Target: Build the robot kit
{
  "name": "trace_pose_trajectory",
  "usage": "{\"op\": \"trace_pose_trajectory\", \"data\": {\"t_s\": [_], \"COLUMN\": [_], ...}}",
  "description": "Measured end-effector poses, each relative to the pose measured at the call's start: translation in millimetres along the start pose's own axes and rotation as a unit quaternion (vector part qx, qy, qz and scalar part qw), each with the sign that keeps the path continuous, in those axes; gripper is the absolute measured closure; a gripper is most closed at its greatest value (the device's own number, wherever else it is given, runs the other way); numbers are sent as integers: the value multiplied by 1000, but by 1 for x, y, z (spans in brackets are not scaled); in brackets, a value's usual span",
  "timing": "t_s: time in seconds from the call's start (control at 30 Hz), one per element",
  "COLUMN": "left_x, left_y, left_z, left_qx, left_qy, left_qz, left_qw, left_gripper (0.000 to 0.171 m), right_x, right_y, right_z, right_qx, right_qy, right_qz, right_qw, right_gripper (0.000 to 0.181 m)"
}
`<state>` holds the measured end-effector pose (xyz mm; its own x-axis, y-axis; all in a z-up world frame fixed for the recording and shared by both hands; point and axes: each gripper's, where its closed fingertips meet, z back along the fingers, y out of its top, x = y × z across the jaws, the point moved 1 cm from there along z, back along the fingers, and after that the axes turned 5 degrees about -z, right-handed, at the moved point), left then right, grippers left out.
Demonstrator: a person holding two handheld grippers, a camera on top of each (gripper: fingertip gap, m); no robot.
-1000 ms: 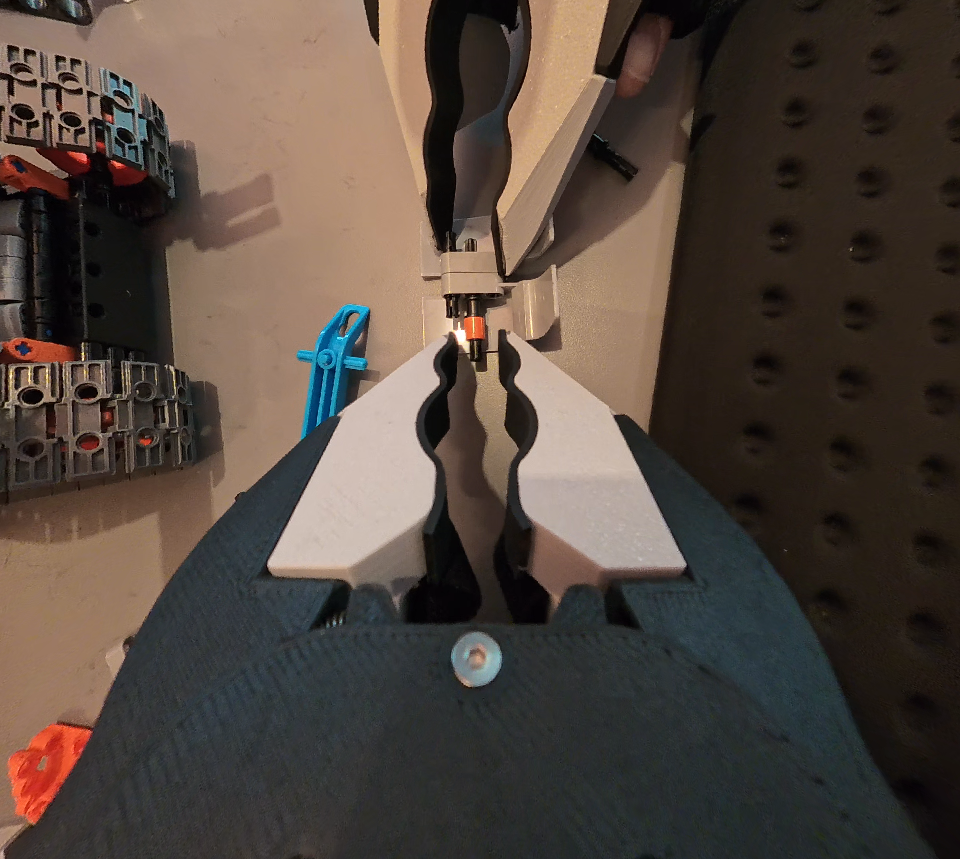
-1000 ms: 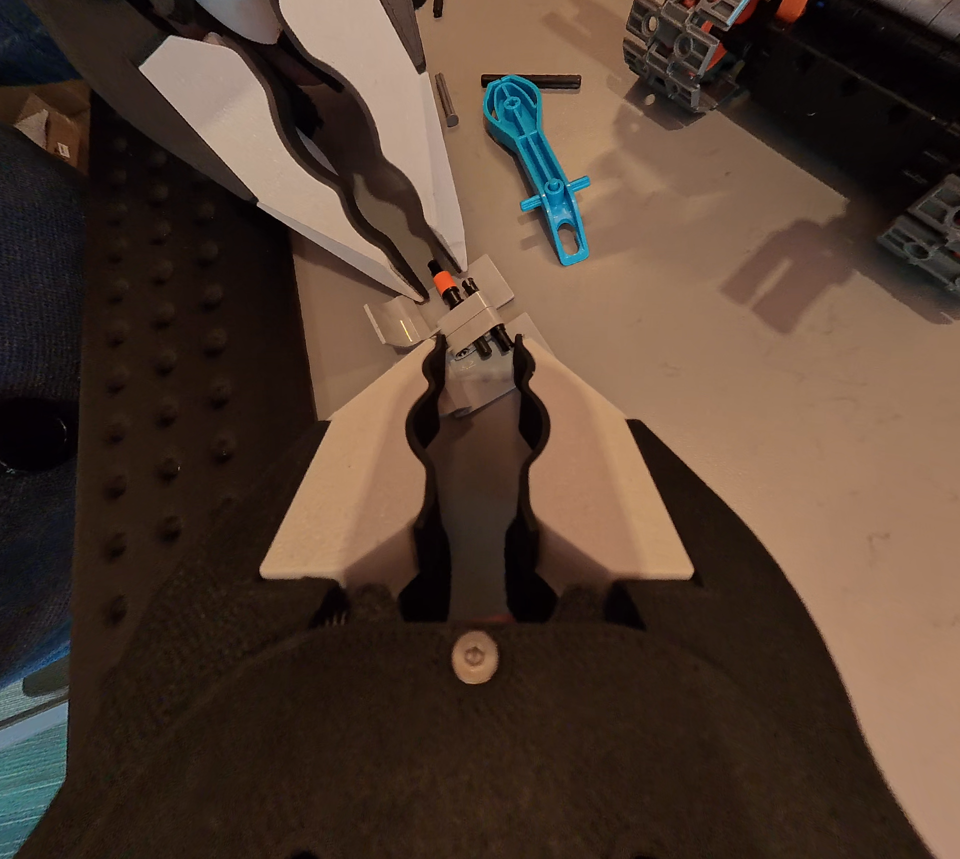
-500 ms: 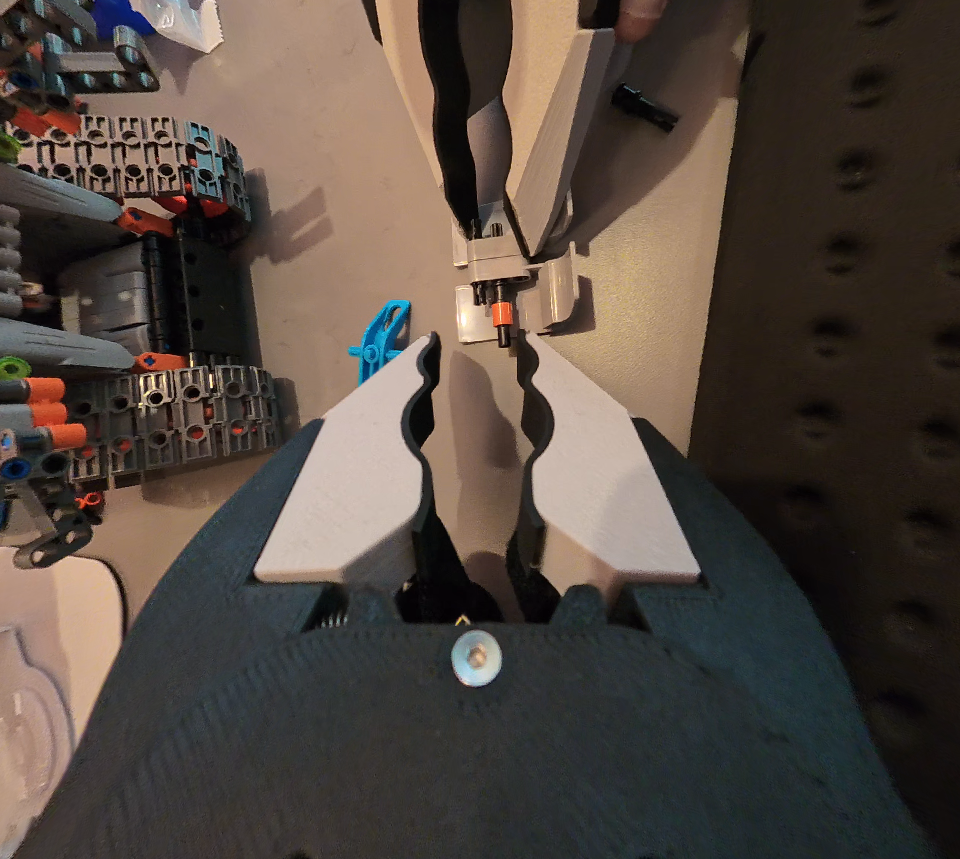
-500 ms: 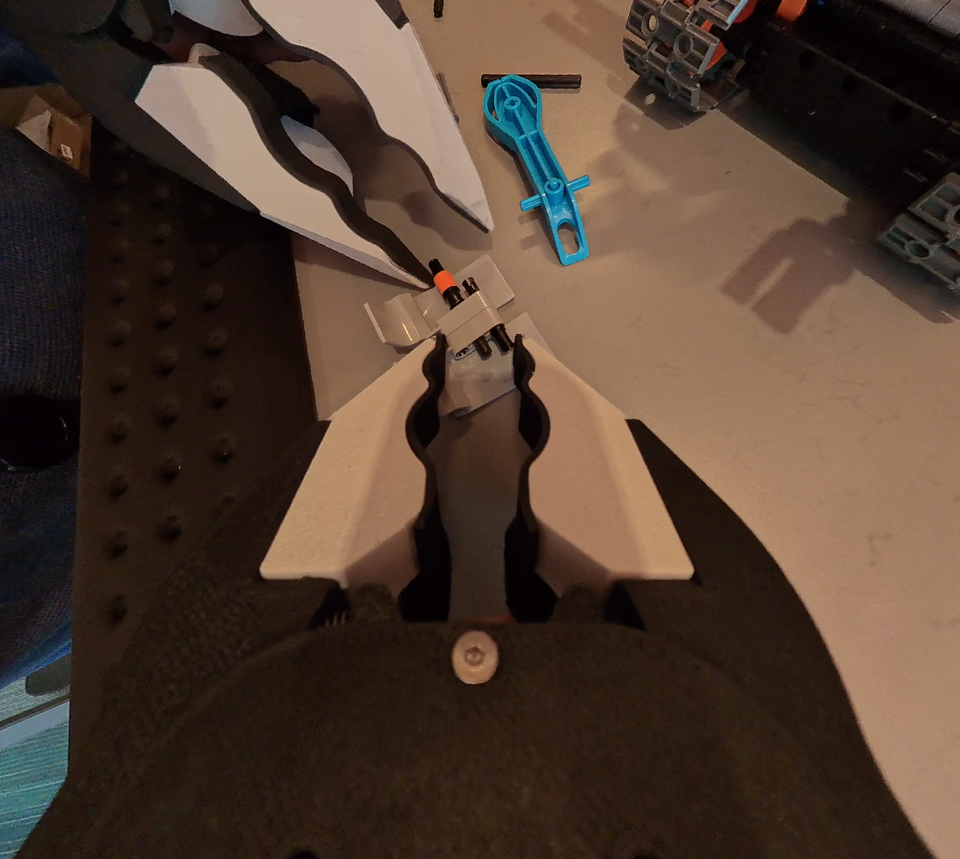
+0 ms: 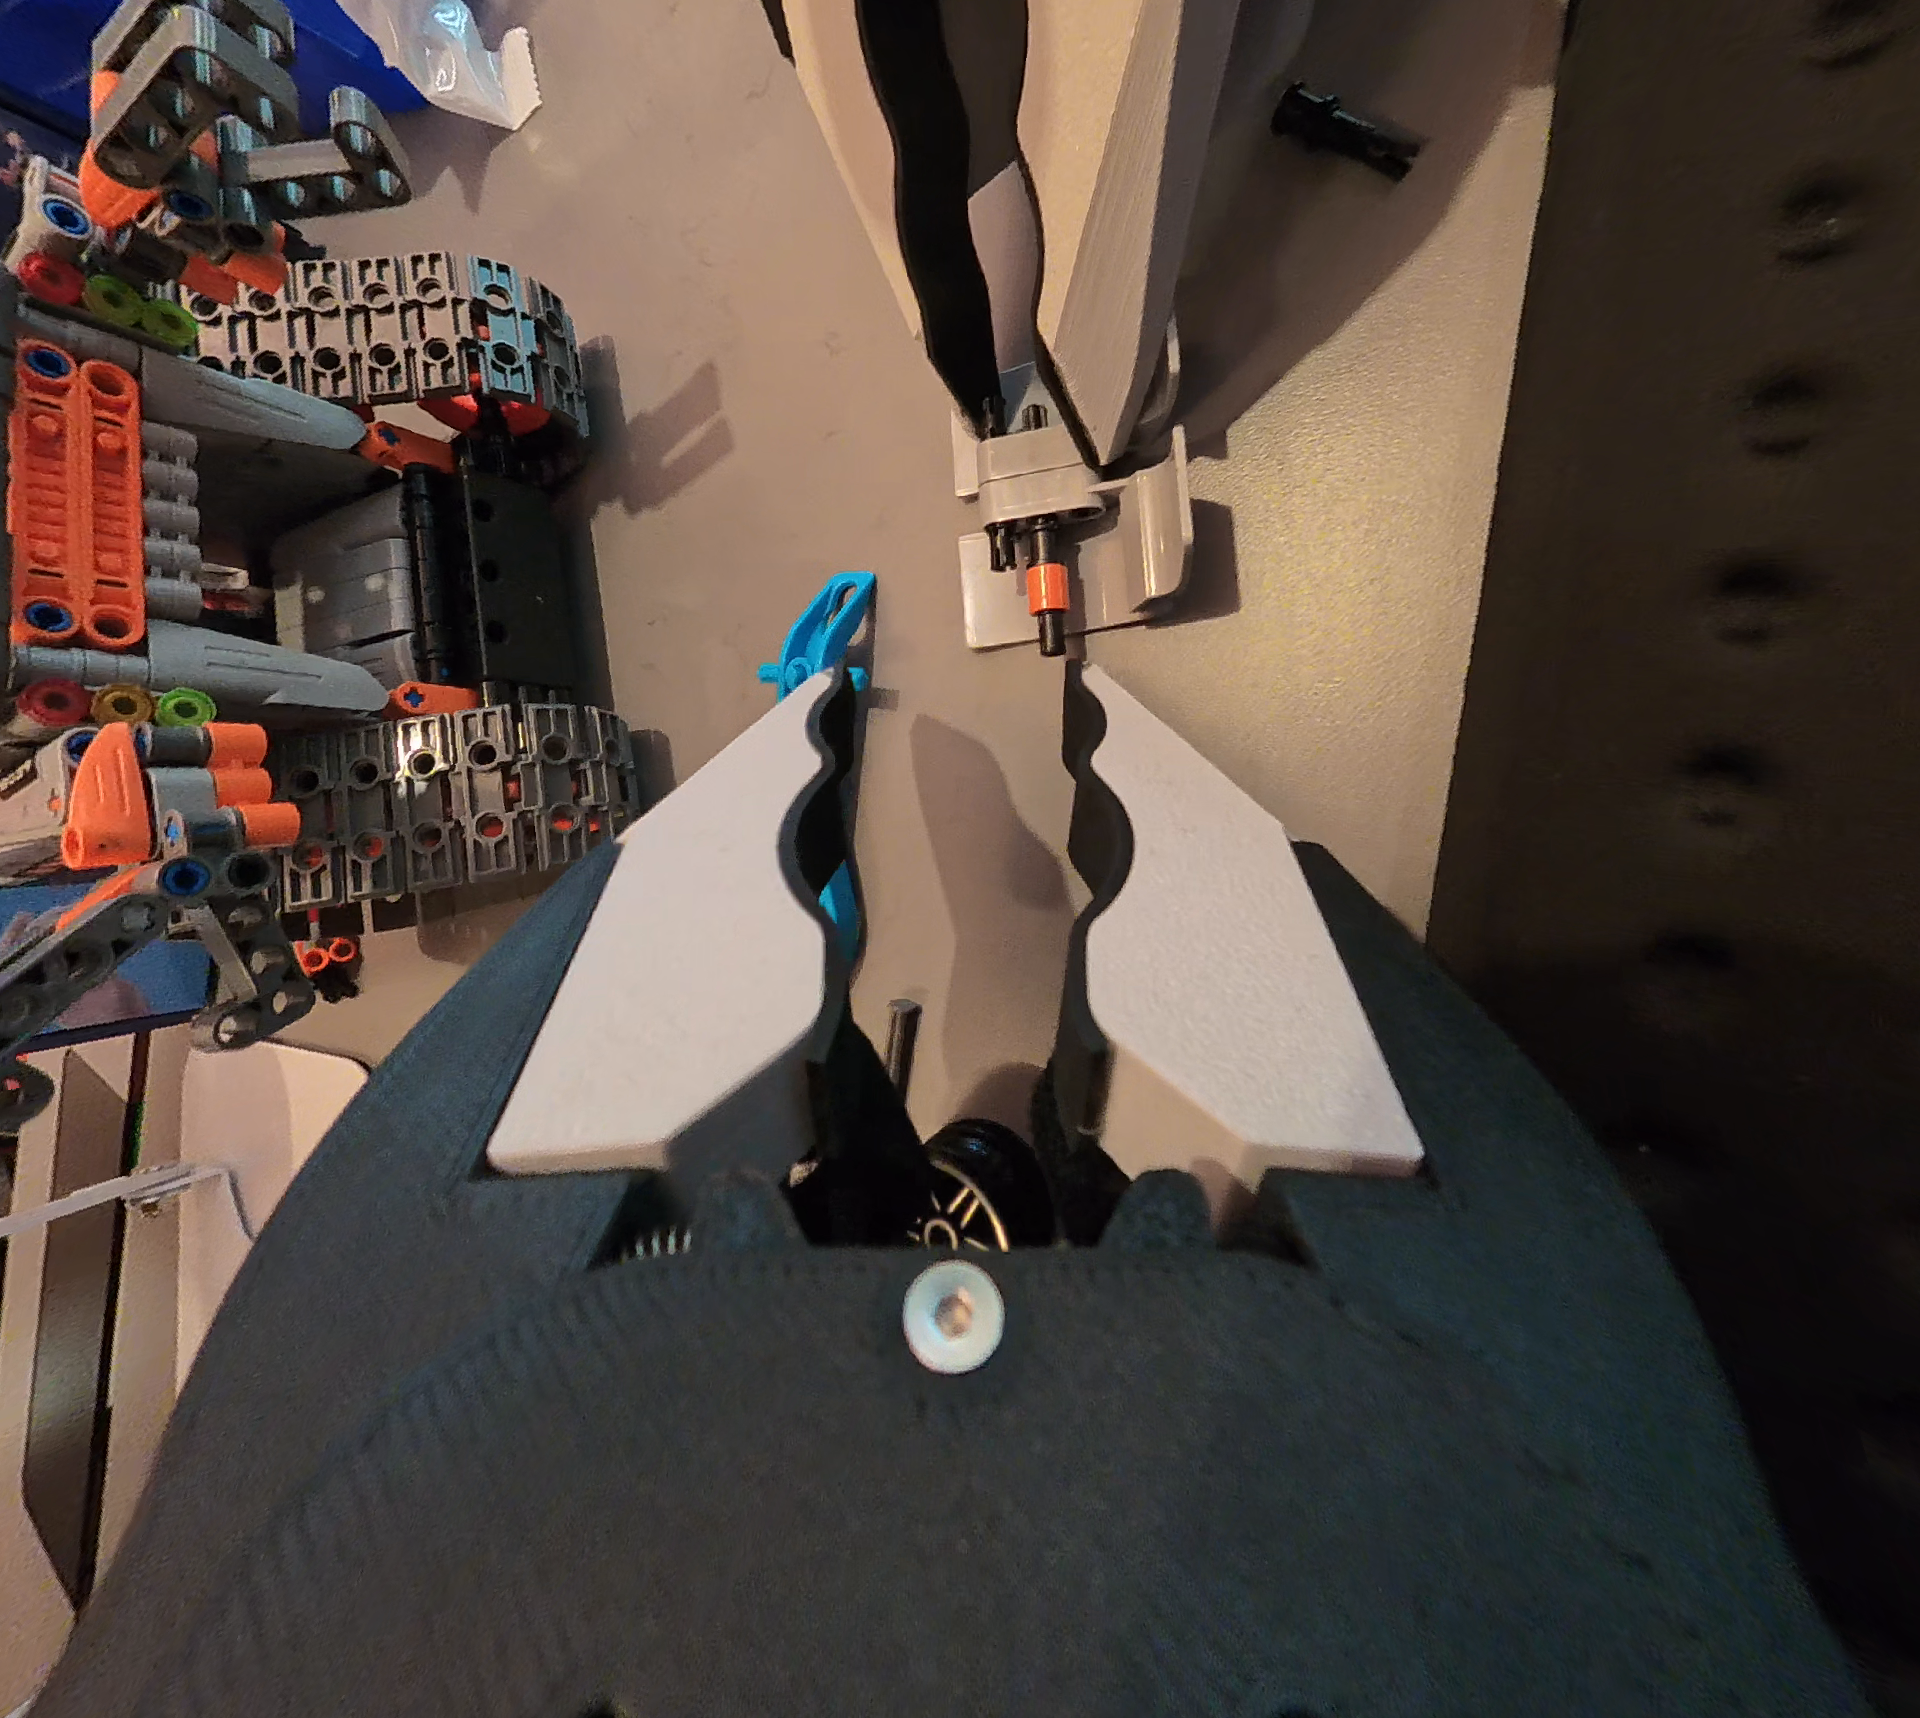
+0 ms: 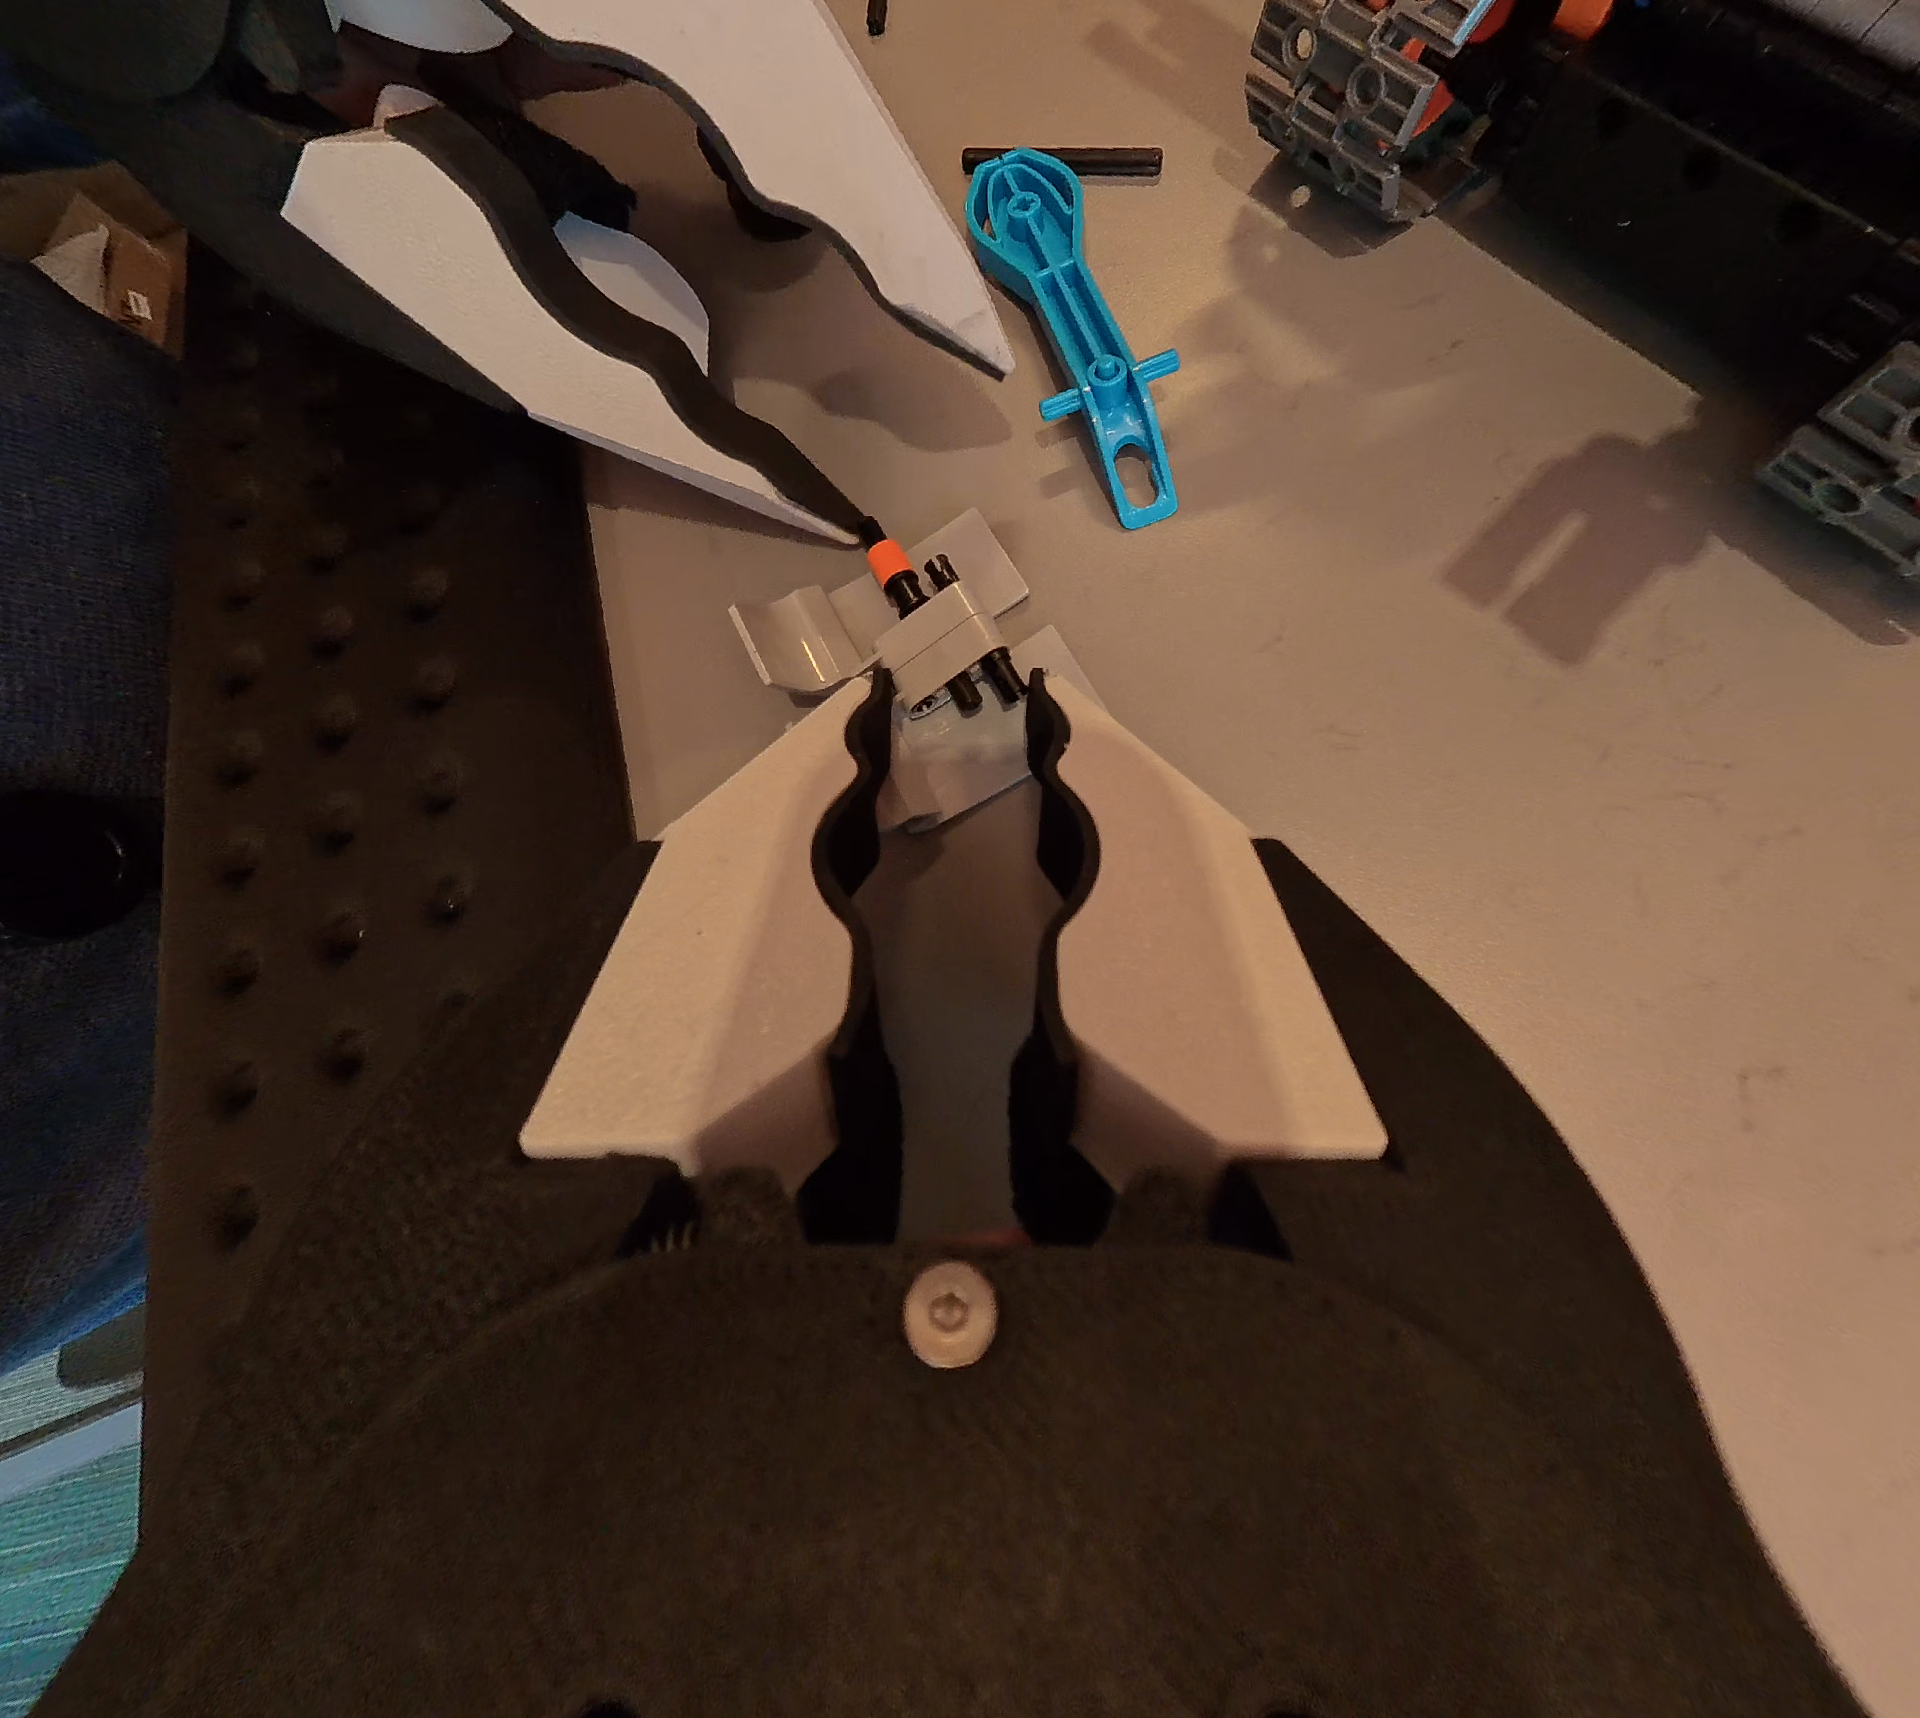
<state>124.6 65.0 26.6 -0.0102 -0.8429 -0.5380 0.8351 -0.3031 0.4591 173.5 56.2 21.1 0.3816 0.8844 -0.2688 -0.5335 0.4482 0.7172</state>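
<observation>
At the far left of the left wrist view stands a tracked toy vehicle (image 5: 343, 588) of grey, black and orange building pieces, with a blue lever-shaped piece (image 5: 821, 629) lying flat on the tabletop (image 5: 727, 214) between it and the grippers. Next comes the left hand-held gripper (image 5: 961, 681), released, its jaws spread wide with nothing between them; the tip of its right-side finger sits at, perhaps touching, the end of a black pin with an orange collar (image 5: 1044, 593). That pin sticks out of a small grey assembly (image 5: 1039, 505), which rests on the tabletop directly ahead of the left hand-held gripper, the pin's long axis running straight toward it, in line with the gripper's own fingers. From the opposite side the right hand-held gripper (image 6: 956, 681) is clenched on the grey assembly's far end, its fingertips pressing both flanks. So the right one holds the piece while the left one is only at the pin's tip, set off to one side so the pin is not centred between its fingers. Furthest right lies a dark studded mat (image 5: 1714, 525), and a loose black pin (image 5: 1345, 130) lies near its edge.
</observation>
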Motion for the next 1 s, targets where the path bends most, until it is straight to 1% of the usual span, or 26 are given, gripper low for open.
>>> {"op": "trace_pose_trajectory", "data": {"t_s": [0.1, 0.37, 0.47, 0.6, 0.67, 0.77, 0.83, 0.9, 1.0], "left_x": [-2, 0, 0, -12, -17, -25, -32, -36, -42], "left_y": [-1, -3, -3, -19, -32, -62, -86, -114, -153], "left_z": [3, 11, 22, 49, 66, 90, 106, 121, 134], "left_qx": [4, 15, 29, 26, 19, -7, -29, -55, -81], "left_qy": [7, -4, -15, -3, -3, 8, 26, 29, 35], "left_qz": [4, 23, 47, 67, 88, 115, 133, 162, 206], "left_qw": [1000, 1000, 998, 997, 996, 993, 990, 985, 975], "left_gripper": [132, 133, 133, 135, 135, 136, 136, 138, 142], "right_x": [0, -1, -2, -2, -2, 0, 2, 3, 6], "right_y": [0, 0, 0, 2, 3, 2, 2, 3, 6], "right_z": [0, 0, 1, 4, 6, 9, 12, 15, 20], "right_qx": [0, 0, 2, 11, 17, 21, 27, 33, 40], "right_qy": [-1, 1, 5, 7, 8, 2, 0, -4, -15], "right_qz": [1, 2, 4, 2, 0, -2, -4, -7, -8], "right_qw": [1000, 1000, 1000, 1000, 1000, 1000, 1000, 999, 999], "right_gripper": [157, 157, 154, 147, 146, 145, 144, 143, 143]}}
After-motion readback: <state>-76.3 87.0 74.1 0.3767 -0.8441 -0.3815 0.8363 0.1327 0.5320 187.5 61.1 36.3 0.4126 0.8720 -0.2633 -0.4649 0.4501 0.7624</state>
